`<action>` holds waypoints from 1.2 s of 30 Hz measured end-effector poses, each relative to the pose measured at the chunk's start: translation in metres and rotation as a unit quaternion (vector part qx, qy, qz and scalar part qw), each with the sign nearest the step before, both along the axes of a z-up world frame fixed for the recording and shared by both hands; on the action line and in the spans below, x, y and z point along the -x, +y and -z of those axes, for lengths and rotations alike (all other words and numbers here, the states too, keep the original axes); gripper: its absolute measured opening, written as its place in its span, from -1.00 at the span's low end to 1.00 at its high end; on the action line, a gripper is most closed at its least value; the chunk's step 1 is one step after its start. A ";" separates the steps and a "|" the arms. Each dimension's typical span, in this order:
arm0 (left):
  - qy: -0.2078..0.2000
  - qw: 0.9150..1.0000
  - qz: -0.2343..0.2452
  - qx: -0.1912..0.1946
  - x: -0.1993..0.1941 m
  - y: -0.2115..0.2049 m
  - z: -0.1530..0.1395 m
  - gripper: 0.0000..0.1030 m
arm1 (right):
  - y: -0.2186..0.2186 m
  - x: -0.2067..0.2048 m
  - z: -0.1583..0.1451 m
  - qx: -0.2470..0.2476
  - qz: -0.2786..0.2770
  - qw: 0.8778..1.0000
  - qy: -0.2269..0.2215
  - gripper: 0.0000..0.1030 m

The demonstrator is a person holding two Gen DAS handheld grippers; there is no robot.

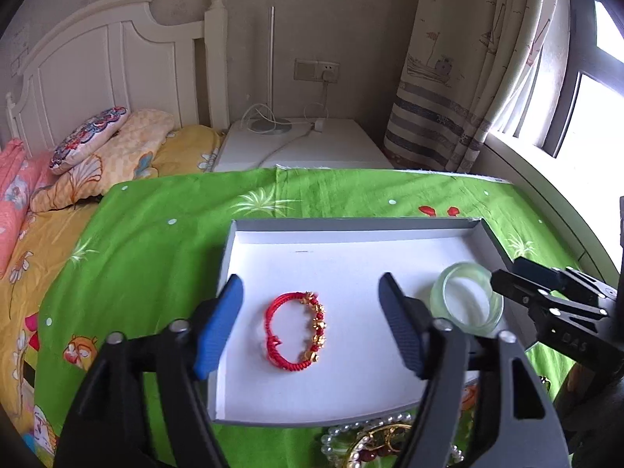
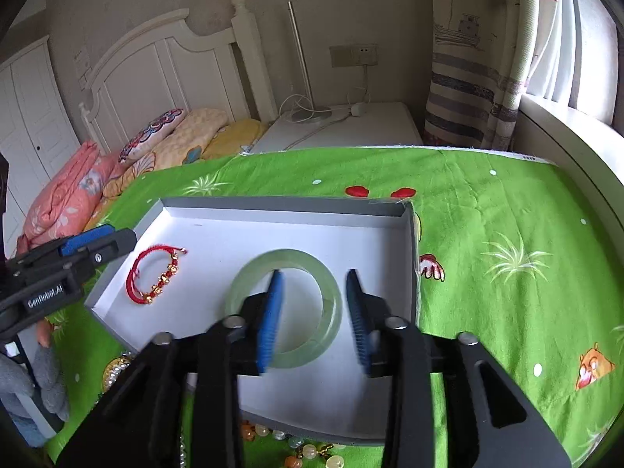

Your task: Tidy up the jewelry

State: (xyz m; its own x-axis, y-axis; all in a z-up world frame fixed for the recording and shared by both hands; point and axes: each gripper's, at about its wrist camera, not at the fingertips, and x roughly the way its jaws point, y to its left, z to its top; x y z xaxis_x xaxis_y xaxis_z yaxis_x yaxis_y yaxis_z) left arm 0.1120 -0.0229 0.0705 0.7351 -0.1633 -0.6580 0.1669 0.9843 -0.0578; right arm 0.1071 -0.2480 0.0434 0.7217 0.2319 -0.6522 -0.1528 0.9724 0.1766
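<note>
A shallow grey box (image 1: 351,224) with a white floor lies on the green cloth. In it lie a red cord bracelet with gold beads (image 1: 297,325) and a pale green jade bangle (image 1: 466,300). My left gripper (image 1: 312,325) is open and empty, its blue pads either side of the red bracelet, above it. In the right wrist view my right gripper (image 2: 315,314) is open, one pad inside the bangle (image 2: 284,308) and one outside its right rim. The red bracelet (image 2: 156,275) lies at the box's (image 2: 273,204) left side.
More beaded jewelry (image 1: 370,442) lies on the green cloth in front of the box; it also shows in the right wrist view (image 2: 308,452). A bed with pillows (image 1: 89,144) is at the left, a white nightstand (image 1: 304,144) behind, a curtain and window at the right.
</note>
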 end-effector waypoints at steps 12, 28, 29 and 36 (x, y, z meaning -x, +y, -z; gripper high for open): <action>0.005 0.998 -0.049 0.035 0.101 0.069 0.008 0.91 | -0.011 0.093 -0.008 0.017 -0.034 0.999 -0.032 0.32; 0.041 0.988 -0.059 0.134 0.157 0.110 0.052 0.92 | -0.022 0.137 0.027 0.001 -0.007 1.000 0.025 -0.09; 0.038 0.988 -0.057 0.137 0.158 0.110 0.050 0.92 | -0.024 0.136 0.027 -0.002 -0.002 1.000 0.027 -0.22; 0.030 0.986 -0.053 0.153 0.159 0.111 0.047 0.93 | -0.030 0.133 0.029 -0.007 0.010 0.999 0.031 -0.45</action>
State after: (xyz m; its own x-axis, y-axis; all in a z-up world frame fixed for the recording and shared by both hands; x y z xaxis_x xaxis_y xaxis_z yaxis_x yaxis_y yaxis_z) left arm -0.0467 0.0878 0.0238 0.7195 -0.2861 -0.6328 0.0514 0.9306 -0.3624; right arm -0.0255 -0.2778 0.0141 0.6840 0.2268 -0.6933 -0.1210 0.9725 0.1988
